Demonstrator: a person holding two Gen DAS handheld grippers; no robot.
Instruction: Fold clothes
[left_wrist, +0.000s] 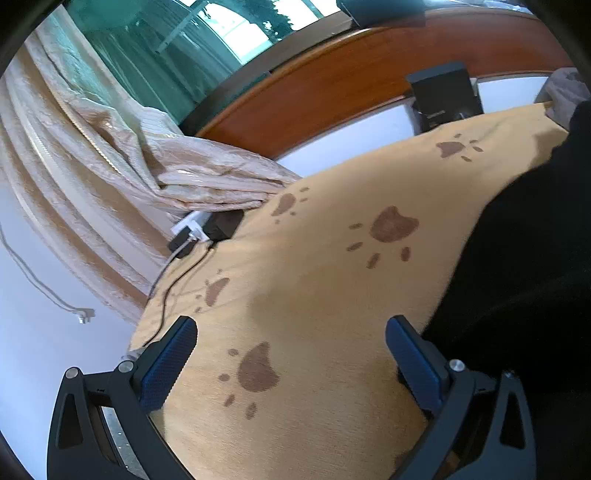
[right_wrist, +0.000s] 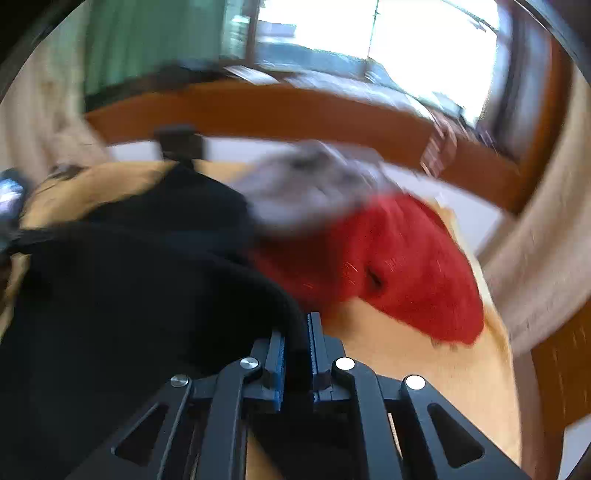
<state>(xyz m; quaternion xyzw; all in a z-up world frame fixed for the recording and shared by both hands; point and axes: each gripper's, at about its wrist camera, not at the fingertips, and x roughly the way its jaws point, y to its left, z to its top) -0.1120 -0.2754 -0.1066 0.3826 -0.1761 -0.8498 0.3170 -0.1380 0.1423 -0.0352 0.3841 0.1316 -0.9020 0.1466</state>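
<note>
Right claw (right_wrist: 297, 343) clenched on black garment (right_wrist: 122, 280) edge, low over the bed. Left claw (left_wrist: 291, 354) released, hovering above yellow paw-print blanket (left_wrist: 332, 295). Red garment (right_wrist: 399, 273) beside black one; wooden headboard (left_wrist: 369, 74) behind.

- Left wrist cam: low over the yellow paw-print blanket (left_wrist: 314, 295), tilted, facing past the jaws twd the wooden headboard (left_wrist: 369, 74) and curtain (left_wrist: 92, 166).
- Right wrist cam: close behind the jaws, blurred, facing the same headboard (right_wrist: 295, 110).
- Shared: blanket, headboard, black garment (right_wrist: 110, 277), grey cloth (right_wrist: 314, 184).
</note>
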